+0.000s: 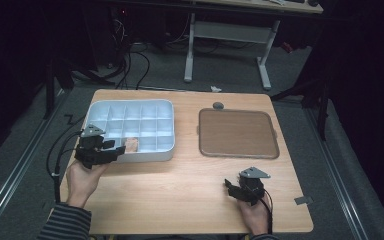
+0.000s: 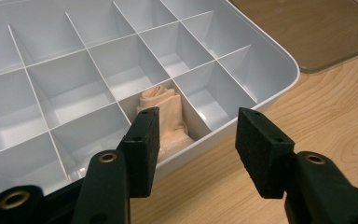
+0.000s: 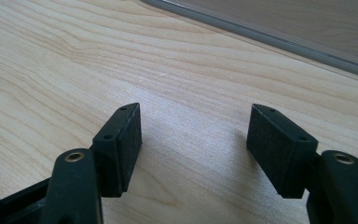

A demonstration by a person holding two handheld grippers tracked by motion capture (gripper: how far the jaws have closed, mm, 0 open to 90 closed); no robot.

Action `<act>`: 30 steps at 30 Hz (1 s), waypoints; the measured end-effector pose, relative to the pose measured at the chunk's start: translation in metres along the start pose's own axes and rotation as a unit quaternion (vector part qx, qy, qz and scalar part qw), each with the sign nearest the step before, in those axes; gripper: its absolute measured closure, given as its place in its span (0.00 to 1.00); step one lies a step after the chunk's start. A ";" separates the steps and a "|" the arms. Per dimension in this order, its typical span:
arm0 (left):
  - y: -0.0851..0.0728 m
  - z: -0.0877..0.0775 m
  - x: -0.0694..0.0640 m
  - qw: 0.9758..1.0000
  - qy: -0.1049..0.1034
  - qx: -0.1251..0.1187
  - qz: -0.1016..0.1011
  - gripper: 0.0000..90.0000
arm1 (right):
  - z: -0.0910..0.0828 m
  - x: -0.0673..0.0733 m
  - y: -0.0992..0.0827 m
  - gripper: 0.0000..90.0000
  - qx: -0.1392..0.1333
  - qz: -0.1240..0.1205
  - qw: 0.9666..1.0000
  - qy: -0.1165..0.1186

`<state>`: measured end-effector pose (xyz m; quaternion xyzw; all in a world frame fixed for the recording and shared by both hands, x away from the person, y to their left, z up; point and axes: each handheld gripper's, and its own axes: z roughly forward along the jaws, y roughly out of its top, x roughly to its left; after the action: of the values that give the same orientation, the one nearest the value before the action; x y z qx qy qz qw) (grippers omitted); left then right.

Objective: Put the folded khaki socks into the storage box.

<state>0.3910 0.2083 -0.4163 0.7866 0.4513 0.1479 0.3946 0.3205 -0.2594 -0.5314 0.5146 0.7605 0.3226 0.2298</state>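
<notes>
A white compartment tray (image 1: 145,156) sits on the left half of the wooden table. A folded peach cloth (image 1: 131,144) lies in one compartment of its front row. My left gripper (image 1: 119,148) hovers at the tray's near left corner, pointing toward that compartment. In the left gripper view the cloth (image 2: 168,105) rests inside the tray (image 2: 279,60), partly behind one jaw, and the left gripper (image 2: 198,140) stands open with nothing between its pads. My right gripper (image 1: 230,187) rests low at the front right of the table. It (image 3: 196,140) is open over bare wood.
A brown flat lid (image 1: 238,133) lies on the right half of the table, its edge (image 3: 307,42) just beyond my right gripper. A small grey round thing (image 1: 218,105) sits near the far edge. Bare wood (image 1: 180,190) spans the front middle. Cables trail off the left side.
</notes>
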 end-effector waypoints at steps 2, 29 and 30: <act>-0.002 -0.001 -0.002 1.000 0.000 -0.002 0.001 0.56 | 0.000 0.000 0.000 0.39 0.000 0.000 1.000 0.000; -0.043 -0.012 -0.013 0.999 -0.022 -0.021 -0.017 0.53 | 0.000 0.000 0.000 0.39 0.000 0.000 1.000 0.000; -0.044 -0.012 -0.014 0.999 -0.024 -0.021 -0.017 0.53 | 0.000 0.000 0.000 0.39 0.000 0.000 1.000 0.000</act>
<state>0.3504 0.2152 -0.4402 0.7738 0.4517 0.1316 0.4240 0.3204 -0.2594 -0.5314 0.5146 0.7605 0.3225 0.2298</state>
